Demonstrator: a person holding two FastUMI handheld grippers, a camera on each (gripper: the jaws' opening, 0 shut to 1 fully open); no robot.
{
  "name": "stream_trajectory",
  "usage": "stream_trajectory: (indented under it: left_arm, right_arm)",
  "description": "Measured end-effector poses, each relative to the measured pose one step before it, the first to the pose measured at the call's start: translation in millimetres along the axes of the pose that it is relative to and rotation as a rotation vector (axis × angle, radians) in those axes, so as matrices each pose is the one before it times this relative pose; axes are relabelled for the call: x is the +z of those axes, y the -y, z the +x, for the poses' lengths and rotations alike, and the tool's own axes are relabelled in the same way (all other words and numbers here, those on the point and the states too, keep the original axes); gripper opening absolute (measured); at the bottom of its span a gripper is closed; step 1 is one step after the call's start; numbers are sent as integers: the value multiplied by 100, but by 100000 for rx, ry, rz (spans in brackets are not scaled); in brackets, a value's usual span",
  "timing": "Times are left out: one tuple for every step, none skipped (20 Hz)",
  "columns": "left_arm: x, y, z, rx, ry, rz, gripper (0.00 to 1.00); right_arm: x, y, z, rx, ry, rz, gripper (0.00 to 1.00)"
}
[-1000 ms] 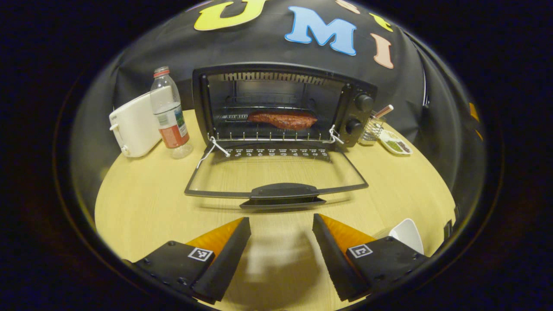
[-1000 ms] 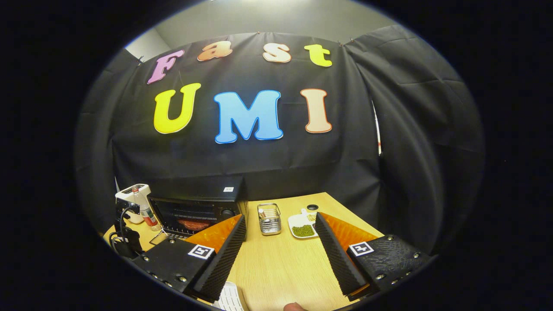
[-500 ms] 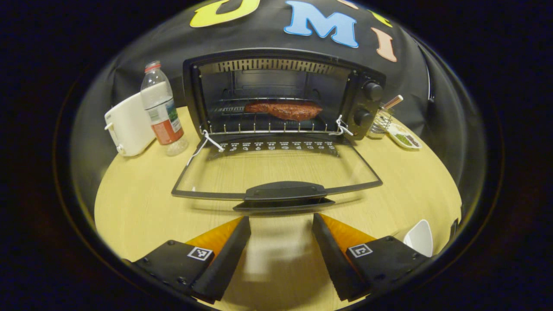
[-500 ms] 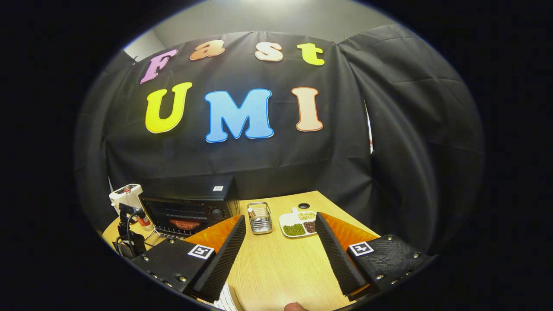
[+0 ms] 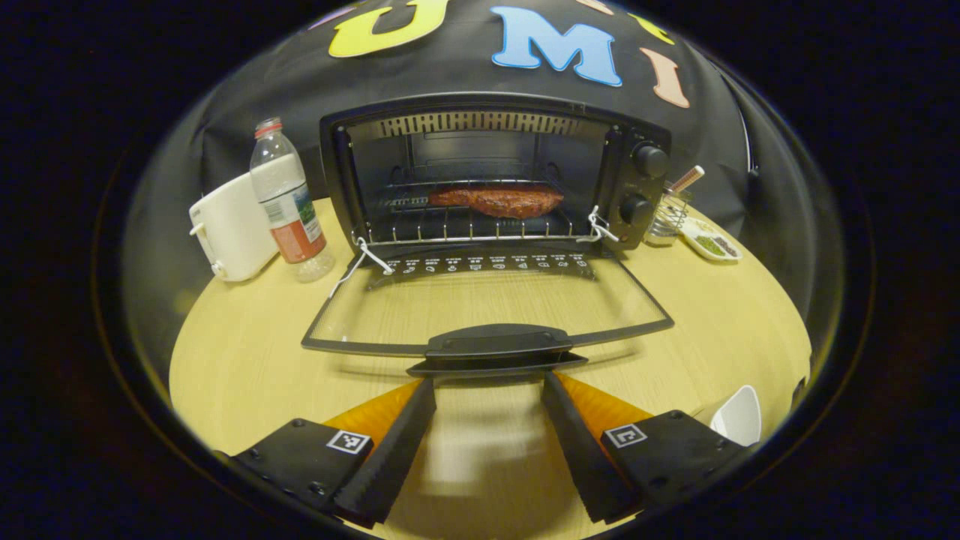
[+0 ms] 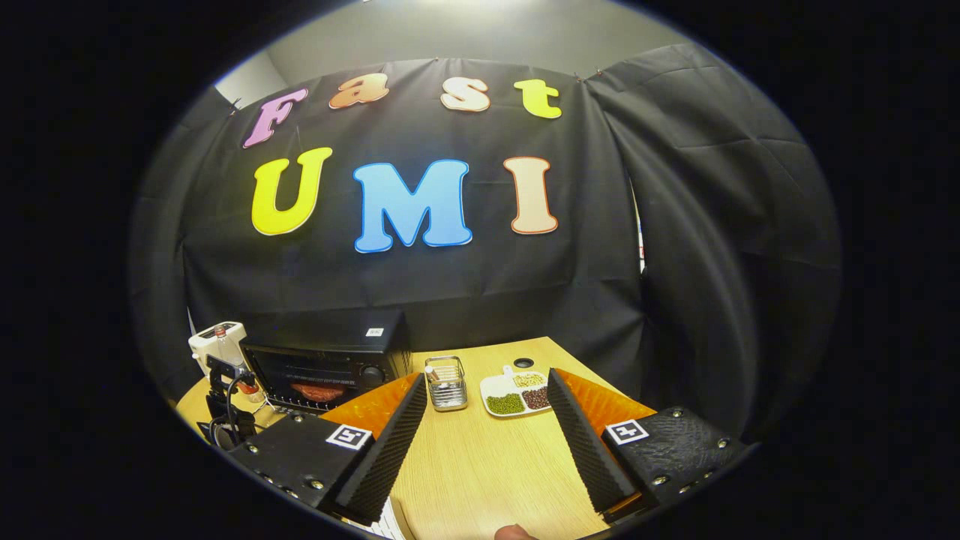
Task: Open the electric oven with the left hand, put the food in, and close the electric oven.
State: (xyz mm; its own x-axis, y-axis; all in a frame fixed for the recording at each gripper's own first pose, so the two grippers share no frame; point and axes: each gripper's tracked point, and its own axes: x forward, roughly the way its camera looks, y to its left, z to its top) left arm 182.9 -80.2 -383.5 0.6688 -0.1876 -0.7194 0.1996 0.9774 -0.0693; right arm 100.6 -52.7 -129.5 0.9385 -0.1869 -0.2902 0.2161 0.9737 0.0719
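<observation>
Black cloth booth, light wood table (image 5: 240, 360). Oven (image 5: 487, 176) stands at the far side, its door (image 5: 487, 300) dropped flat toward the near side, handle (image 5: 495, 341) at the near edge. Food (image 5: 496, 200), a reddish slab, already lies on the rack inside, right of centre. Bottle (image 5: 289, 202) and a white appliance (image 5: 232, 232) stand left of the oven; a wire basket (image 5: 667, 214) and a bean dish (image 5: 712, 244) stand to its right.

Left gripper (image 5: 487, 382): jaws spread wide, holding nothing, tips just near of the handle and straddling its width; contact cannot be told. Right gripper (image 6: 487, 390): wide open, empty, held up well to the right, facing the cloth.

Step, as I judge it: food is in, only closing the door is left.

Risks: tips sit level with or under the handle, so a lift could slip off its smooth lip and let the door drop back. Pushing forward rather than swinging up could shove the oven back toward the cloth. White strings (image 5: 364, 255) at the hinges could snag in the door seam.
</observation>
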Motion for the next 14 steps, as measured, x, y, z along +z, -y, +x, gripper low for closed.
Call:
stream_trajectory:
  left_arm:
    - [265,-76,-149,233,940,492,100]
    - [201,52,-400,180,1024,-125,100]
    - [253,32,-298,106,1082,-259,98]
    - [159,-49,-253,112,573,28,97]
    - [201,-50,-213,112,401,-89,100]
    - [239,26,-265,90,620,-406,100]
    - [307,-1,-260,128,802,-224,100]
    - [279,-24,-304,160,1011,208,97]
    - [371,-34,-287,231,1250,43,100]
    - [320,37,-308,138,1378,-184,100]
    - [370,-28,-204,105,1149,-198,98]
    - [204,3,-162,121,840,-257,98]
    - [371,32,-156,112,1017,-176,98]
    - [262,-41,-131,83,761,-71,98]
  right_arm:
    - [64,132,79,-5,134,642,98]
    - [-68,42,38,214,-2,461,98]
    - [-28,-14,4,641,-84,173,98]
    - [2,-73,-52,689,52,36,98]
    - [57,-104,42,800,210,96,98]
    - [-2,-185,-13,767,173,23,98]
    - [2,-113,-18,575,23,-130,98]
    - [-94,-17,73,485,-35,-147,98]
    - [40,-155,-4,620,-48,47,98]
    - [73,-160,71,713,63,48,98]
    - [97,-122,25,476,212,-143,98]
    - [96,-100,112,305,262,-197,98]
    - [23,-121,31,465,192,-120,98]
    - [13,-115,36,467,-185,-77,98]
